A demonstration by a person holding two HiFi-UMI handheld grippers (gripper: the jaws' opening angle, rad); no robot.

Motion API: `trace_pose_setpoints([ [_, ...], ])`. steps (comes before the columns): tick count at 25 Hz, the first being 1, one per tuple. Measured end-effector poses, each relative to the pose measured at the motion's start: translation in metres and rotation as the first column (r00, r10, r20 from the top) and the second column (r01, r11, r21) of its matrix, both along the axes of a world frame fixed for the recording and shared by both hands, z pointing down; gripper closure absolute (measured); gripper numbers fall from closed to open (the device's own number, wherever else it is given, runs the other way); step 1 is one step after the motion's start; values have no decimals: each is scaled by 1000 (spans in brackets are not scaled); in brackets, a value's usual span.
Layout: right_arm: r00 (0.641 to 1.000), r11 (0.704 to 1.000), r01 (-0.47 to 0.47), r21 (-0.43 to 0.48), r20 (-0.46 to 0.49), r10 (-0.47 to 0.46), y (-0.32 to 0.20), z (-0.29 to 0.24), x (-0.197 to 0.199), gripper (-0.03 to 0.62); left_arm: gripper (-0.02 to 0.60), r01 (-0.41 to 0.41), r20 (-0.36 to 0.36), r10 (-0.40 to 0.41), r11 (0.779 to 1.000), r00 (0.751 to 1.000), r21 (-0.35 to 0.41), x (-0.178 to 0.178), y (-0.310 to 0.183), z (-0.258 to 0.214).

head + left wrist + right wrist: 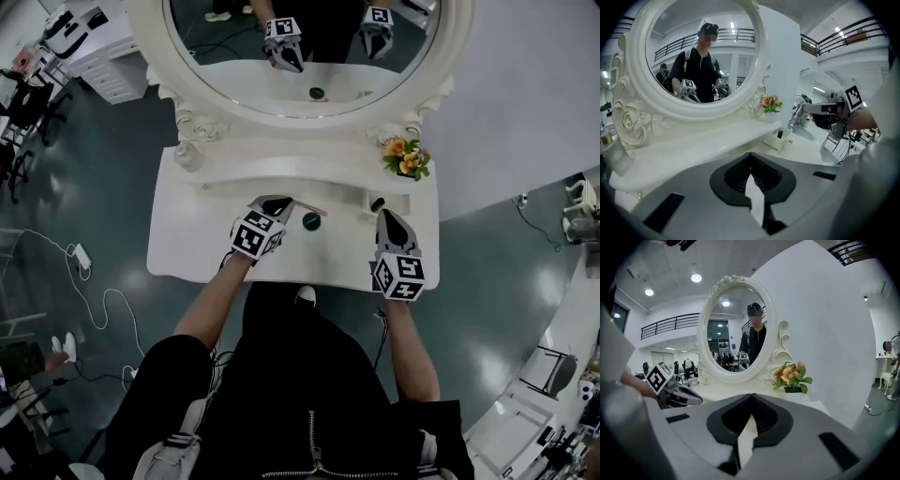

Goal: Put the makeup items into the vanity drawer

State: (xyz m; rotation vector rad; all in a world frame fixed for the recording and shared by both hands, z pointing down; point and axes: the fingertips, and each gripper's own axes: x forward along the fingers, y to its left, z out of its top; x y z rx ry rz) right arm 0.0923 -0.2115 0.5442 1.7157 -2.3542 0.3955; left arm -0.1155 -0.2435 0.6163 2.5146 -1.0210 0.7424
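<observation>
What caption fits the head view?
From above: left gripper and right gripper, shut and empty, over a vanity, round green item between.

You had one vanity (187,244) with one oval mirror (455,42) and one open drawer (361,199). On its surface lay one dark round compact (311,221) and one pink stick (312,209). One flower pot (406,159) stood at the back right corner.

**Bright hall around you**

Beneath you lay a dark glossy floor (122,234) with a white cable (103,305) trailing across it. A plain white wall (825,310) rose ahead; round ceiling lights (696,278) shone above a railed balcony (670,324).
</observation>
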Motion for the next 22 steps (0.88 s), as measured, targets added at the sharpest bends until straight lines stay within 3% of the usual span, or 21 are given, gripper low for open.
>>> trace_pose_setpoints([
  [6, 1000, 999, -3, -38, -1, 3, 6, 17, -1, 589, 560, -41, 71, 46, 997, 996, -62, 14, 13, 40],
  [10, 1000, 998, -19, -57, -3, 19, 13, 24, 4, 589, 557, -61, 190, 77, 994, 979, -90, 21, 17, 69],
  [12, 1000, 997, -29, -68, -3, 29, 17, 28, 7, 588, 456, -77, 227, 103, 990, 968, -118, 27, 21, 84],
  [13, 999, 997, -34, -72, -3, 34, 19, 29, 8, 589, 441, -92, 235, 120, 987, 965, -130, 31, 22, 89],
  [22, 995, 990, -98, -98, -7, 98, 34, 37, 31, 589, 488, -160, 304, 216, 967, 928, -198, 48, 29, 128],
])
